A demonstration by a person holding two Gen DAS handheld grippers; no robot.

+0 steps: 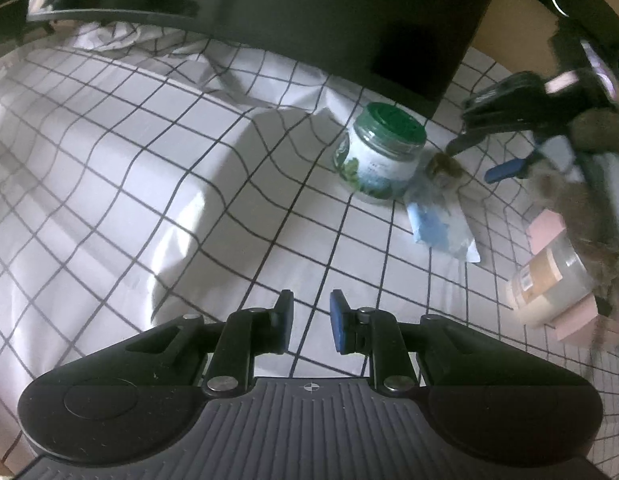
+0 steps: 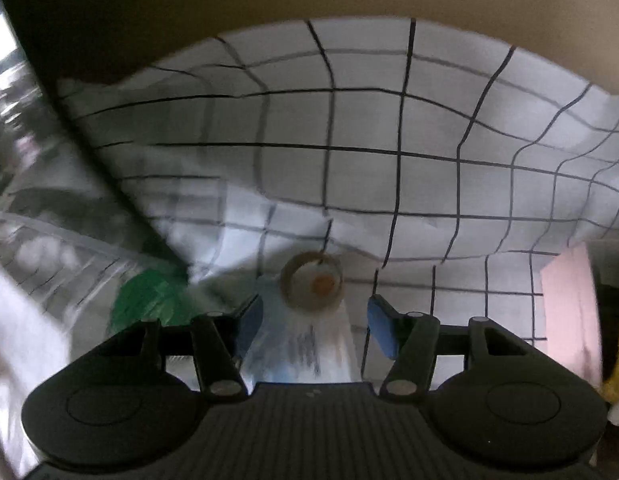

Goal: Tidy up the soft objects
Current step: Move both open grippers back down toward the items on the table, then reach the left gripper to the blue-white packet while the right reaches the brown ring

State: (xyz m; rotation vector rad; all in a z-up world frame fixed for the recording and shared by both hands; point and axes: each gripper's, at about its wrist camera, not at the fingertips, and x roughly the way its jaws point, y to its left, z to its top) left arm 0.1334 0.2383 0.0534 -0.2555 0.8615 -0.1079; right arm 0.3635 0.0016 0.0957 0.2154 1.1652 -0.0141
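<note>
A blue-and-white soft packet [image 1: 441,224] lies on the white checked cloth [image 1: 189,160], with a small round brown piece [image 1: 445,166] at its far end. My right gripper [image 1: 475,158] hovers over that end with its jaws apart. In the right wrist view the packet [image 2: 309,344] sits low between the blue pads [image 2: 383,328], and the right pad stands apart from it. The round brown ring with an orange centre [image 2: 311,284] is just ahead. My left gripper [image 1: 311,320] hangs over bare cloth, its jaws narrowly apart with nothing between them.
A green-lidded jar [image 1: 379,152] stands beside the packet, seen as a green blur [image 2: 149,300] in the right wrist view. Pink boxes and a pale roll [image 1: 549,280] sit at the right, with a blurred brown furry thing [image 1: 569,200]. A dark screen [image 1: 309,20] stands at the back.
</note>
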